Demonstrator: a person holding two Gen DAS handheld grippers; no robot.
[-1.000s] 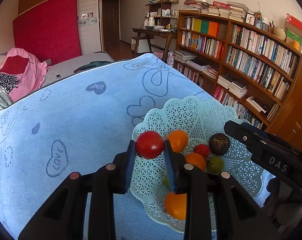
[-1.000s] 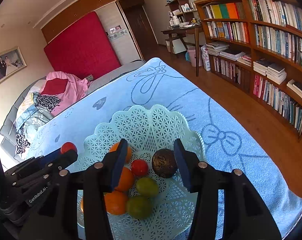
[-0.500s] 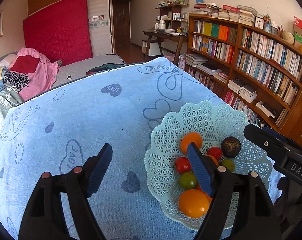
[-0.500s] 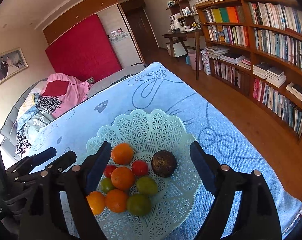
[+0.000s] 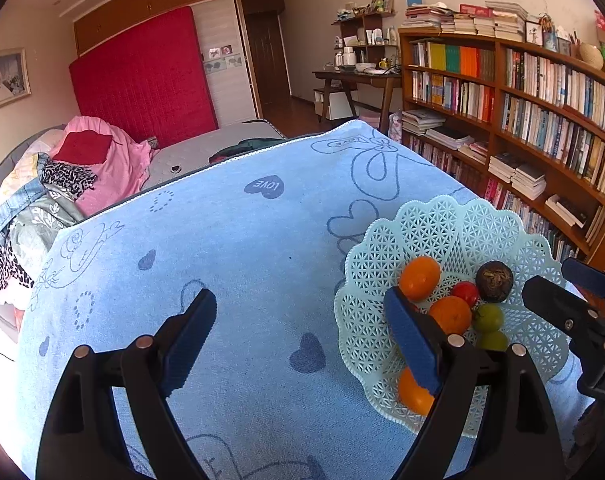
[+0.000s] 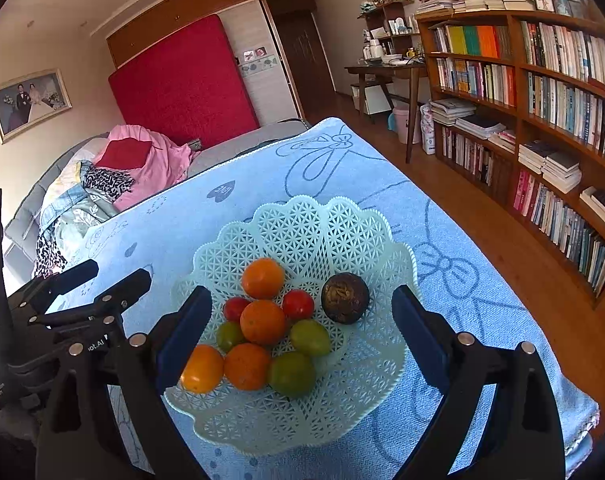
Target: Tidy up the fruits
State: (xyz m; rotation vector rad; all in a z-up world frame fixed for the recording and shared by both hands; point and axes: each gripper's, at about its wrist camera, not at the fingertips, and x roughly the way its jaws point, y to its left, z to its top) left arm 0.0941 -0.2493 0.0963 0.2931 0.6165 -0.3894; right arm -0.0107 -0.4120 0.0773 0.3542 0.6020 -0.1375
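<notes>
A pale green lattice basket [image 6: 310, 224] [image 5: 454, 220] sits on the blue cloth and holds several fruits: oranges [image 6: 262, 322], two red tomatoes [image 6: 298, 304], green fruits [image 6: 292, 374] and a dark brown round fruit [image 6: 345, 298] [image 5: 494, 281]. My left gripper [image 5: 300, 338] is open and empty, over the cloth just left of the basket; its right finger overlaps the basket's near rim. My right gripper [image 6: 302, 338] is open and empty, hovering above the fruit pile. The left gripper also shows in the right wrist view [image 6: 98, 284], left of the basket.
The blue cloth [image 5: 222, 248] with heart prints covers the table. A bed with pink bedding [image 5: 102, 160] lies beyond the far edge. A bookshelf [image 6: 542, 120] stands to the right across a wooden floor, with a desk [image 6: 386, 68] at the back.
My left gripper let the red tomato go into the basket, opened wide and drew back to the left. My right gripper opened wider and rose above the basket.
</notes>
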